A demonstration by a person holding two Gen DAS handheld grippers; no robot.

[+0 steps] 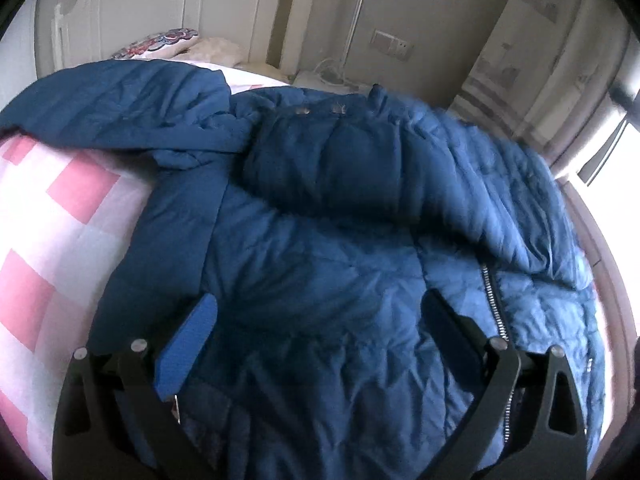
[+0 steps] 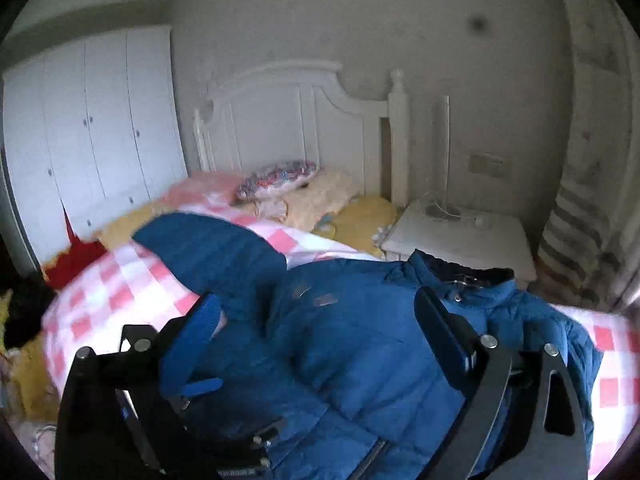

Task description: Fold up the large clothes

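A large blue puffer jacket (image 1: 320, 248) lies spread on a bed with a pink and white checked sheet (image 1: 60, 220). One sleeve (image 1: 120, 100) stretches to the far left and the silver zipper (image 1: 492, 300) runs down the right side. My left gripper (image 1: 320, 312) hovers open over the jacket's middle, nothing pinched between its pads. In the right wrist view the jacket (image 2: 360, 352) fills the foreground, with its dark-lined collar (image 2: 460, 276) toward the nightstand and the sleeve (image 2: 208, 248) lying to the left. My right gripper (image 2: 320, 312) stands open above the jacket, empty.
A white headboard (image 2: 288, 120) and patterned pillow (image 2: 276, 178) are at the far end of the bed. A white nightstand (image 2: 460, 236) stands to its right and white wardrobes (image 2: 92, 136) to the left. A red cloth (image 2: 76, 260) lies at the bed's left edge. Striped curtains (image 2: 580, 248) hang on the right.
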